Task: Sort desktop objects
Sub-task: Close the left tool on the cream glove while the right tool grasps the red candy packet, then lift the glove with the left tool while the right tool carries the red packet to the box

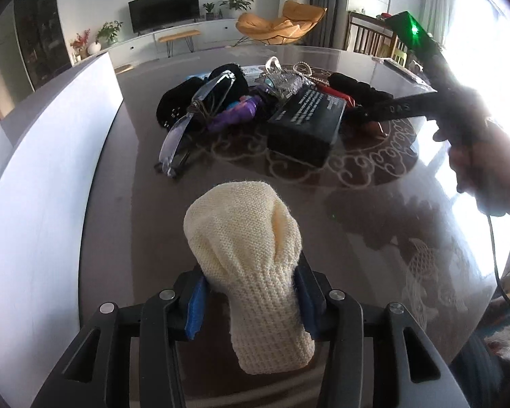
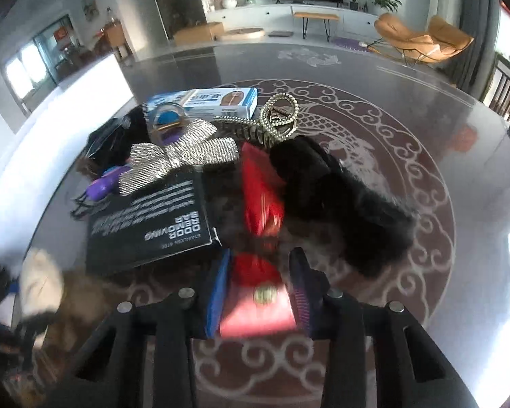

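A cream knitted sock (image 1: 244,238) sticks up between the blue pads of my left gripper (image 1: 251,282), which is shut on its ribbed part above the dark table (image 1: 374,210). In the right wrist view, which is blurred, my right gripper (image 2: 261,261) is shut on a red pouch (image 2: 258,309) with a gold button, at the near edge of the pile. The pile holds a black box (image 2: 153,224) with white lettering, a silver bow clip (image 2: 183,156), a gold hair claw (image 2: 275,115), a red packet (image 2: 260,187), a black fuzzy item (image 2: 340,197) and clear glasses (image 1: 193,115).
A tall white box wall (image 1: 51,170) runs along the table's left side. A blue and white carton (image 2: 217,100) lies at the back of the pile, and a purple item (image 1: 234,112) beside the glasses. A person's hand (image 1: 486,170) holds the right tool.
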Demonstrator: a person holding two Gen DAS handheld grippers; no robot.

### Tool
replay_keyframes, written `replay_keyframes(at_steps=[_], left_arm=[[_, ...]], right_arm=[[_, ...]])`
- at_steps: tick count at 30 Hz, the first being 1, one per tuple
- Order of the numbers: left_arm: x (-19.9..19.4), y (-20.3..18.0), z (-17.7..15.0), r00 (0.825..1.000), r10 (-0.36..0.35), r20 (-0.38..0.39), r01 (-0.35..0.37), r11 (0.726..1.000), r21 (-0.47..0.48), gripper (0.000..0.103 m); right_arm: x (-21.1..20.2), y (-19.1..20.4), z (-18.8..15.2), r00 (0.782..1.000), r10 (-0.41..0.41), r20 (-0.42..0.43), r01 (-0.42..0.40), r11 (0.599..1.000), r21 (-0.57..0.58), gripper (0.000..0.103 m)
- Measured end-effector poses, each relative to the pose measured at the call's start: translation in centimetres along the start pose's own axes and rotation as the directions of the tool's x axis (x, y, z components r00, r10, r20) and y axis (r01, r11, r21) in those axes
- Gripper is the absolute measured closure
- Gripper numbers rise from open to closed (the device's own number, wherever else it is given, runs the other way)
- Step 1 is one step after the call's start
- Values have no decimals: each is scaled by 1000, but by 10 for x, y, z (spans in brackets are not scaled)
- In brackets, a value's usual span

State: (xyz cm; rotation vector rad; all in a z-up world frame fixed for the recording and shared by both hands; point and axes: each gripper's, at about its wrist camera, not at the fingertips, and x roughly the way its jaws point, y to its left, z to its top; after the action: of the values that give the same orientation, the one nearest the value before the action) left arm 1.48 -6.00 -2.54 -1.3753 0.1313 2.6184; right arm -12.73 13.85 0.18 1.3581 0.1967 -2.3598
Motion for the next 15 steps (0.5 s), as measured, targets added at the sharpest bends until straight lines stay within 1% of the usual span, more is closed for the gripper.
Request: replay_keyframes(at_steps=[2, 3, 5, 7, 9, 10, 11, 13, 14, 15], left_arm=[[-1, 0, -7, 1000, -1, 5, 1, 1000, -8, 53], [-1, 0, -10, 1000, -2, 4, 2, 1000, -10, 50], [3, 0, -12, 1000, 1, -13, -1, 1000, -9, 47], [5, -6, -14, 1000, 24, -3, -24, 1000, 19, 38], [7, -10, -13, 999, 49, 6, -50, 998, 30, 21], [9, -11, -12, 999, 49, 9, -49, 998, 30, 20], [10, -13, -10, 999, 44, 9, -44, 999, 28, 20], [13, -11, -7, 1000, 23, -1, -23, 1000, 5, 20], [13, -10, -6, 1000, 21, 4, -21, 1000, -5, 26], [12, -9, -6, 999, 28, 17, -28, 1000, -7, 47]], right_arm=[[-1, 5, -3, 1000, 20, -7, -20, 1000, 0, 77], [-5, 7, -10, 999, 34, -11, -34, 999, -7, 77], [-16, 14, -28, 999, 42, -18, -43, 998, -35, 78], [-30, 17, -51, 998, 54, -28, -55, 998, -42, 78], [-36, 13, -60, 998, 44, -45, -45, 999, -28, 74], [-38, 12, -60, 997, 51, -56, -52, 998, -24, 72], [-39, 10, -59, 996, 61, -59, -62, 998, -27, 69], [-36, 12, -52, 998, 35, -47, -38, 998, -59, 69], [-33, 13, -49, 998, 27, -49, -30, 997, -68, 69], [-28, 14, -48, 997, 27, -66, -31, 997, -65, 68]])
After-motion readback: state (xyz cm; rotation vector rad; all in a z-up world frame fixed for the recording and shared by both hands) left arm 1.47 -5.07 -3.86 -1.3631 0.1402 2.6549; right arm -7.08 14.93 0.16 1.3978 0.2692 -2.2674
